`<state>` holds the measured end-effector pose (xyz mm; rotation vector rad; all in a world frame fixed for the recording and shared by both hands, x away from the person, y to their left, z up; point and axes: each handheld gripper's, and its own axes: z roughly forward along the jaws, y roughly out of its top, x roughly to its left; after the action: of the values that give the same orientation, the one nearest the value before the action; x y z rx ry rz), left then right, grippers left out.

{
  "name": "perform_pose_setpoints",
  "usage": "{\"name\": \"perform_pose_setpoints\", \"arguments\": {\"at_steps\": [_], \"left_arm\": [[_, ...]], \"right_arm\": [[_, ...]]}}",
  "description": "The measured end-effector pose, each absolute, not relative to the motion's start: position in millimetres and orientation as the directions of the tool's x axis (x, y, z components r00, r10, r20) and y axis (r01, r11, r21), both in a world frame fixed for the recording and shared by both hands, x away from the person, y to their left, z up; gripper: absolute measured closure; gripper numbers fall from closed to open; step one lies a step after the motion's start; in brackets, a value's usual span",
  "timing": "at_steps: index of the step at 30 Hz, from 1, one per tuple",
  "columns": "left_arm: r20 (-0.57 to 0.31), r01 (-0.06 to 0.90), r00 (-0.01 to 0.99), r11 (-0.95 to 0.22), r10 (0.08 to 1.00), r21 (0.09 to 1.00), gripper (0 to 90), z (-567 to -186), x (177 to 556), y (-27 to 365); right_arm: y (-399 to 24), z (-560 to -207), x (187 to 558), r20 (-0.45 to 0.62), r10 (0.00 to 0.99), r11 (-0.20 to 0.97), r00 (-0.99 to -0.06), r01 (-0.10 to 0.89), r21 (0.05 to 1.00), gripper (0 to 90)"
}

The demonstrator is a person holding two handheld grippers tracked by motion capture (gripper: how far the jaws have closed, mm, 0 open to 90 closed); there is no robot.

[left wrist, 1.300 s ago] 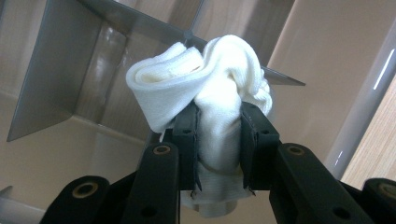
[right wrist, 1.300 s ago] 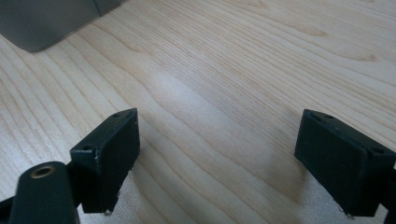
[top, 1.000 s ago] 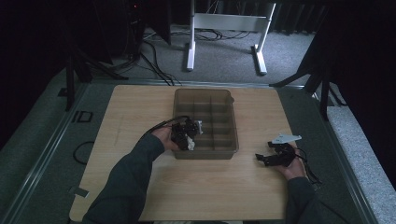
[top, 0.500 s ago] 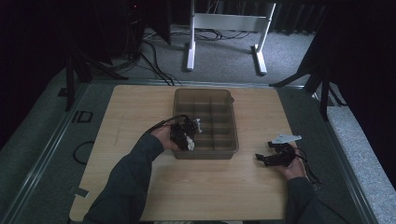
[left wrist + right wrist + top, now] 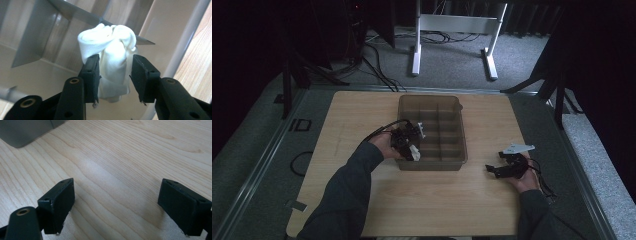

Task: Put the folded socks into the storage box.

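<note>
From the high view, the left gripper (image 5: 410, 141) sits at the near-left corner of a brown divided bin (image 5: 432, 131) standing mid-tabletop (image 5: 362, 115), with a white bundle (image 5: 414, 151) at its tip over the bin's near wall. The right gripper (image 5: 504, 166) rests near the tabletop's right edge, well apart from the bin.

In the left gripper view, the fingers (image 5: 91, 75) pinch a wadded white cloth, possibly a rolled sock (image 5: 112, 57), around its lower half; the bulk bulges above them, over a compartment beside a divider (image 5: 75, 13). To place it well, I would lower the wad clear of the divider and rim before spreading the fingers, so it drops into one cell instead of snagging.

In the right gripper view, the fingers (image 5: 58, 202) stand wide apart, holding nothing, over bare wood.
</note>
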<state>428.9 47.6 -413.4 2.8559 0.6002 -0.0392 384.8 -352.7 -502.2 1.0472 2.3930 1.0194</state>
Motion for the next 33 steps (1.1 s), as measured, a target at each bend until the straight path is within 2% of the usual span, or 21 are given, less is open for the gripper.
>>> {"name": "perform_pose_setpoints", "arguments": {"at_steps": [13,29,33], "left_arm": [[-0.031,0.421,0.902,-0.862,0.431,0.283,59.1,-397.9,431.1,56.7],[-0.013,0.435,0.891,-0.842,0.455,0.32,48.5,-403.9,443.2,48.8],[-0.033,0.434,0.894,-0.844,0.447,0.315,49.4,-407.0,444.9,46.8]], "right_arm": [[-352.7,-502.2,384.8,-0.019,0.74,0.472,-0.672,0.499,0.727,13.6],[-352.6,-502.1,384.7,-0.017,0.741,0.471,-0.672,0.501,0.726,13.5],[-352.6,-502.2,384.7,-0.016,0.741,0.47,-0.672,0.501,0.726,13.6]]}}
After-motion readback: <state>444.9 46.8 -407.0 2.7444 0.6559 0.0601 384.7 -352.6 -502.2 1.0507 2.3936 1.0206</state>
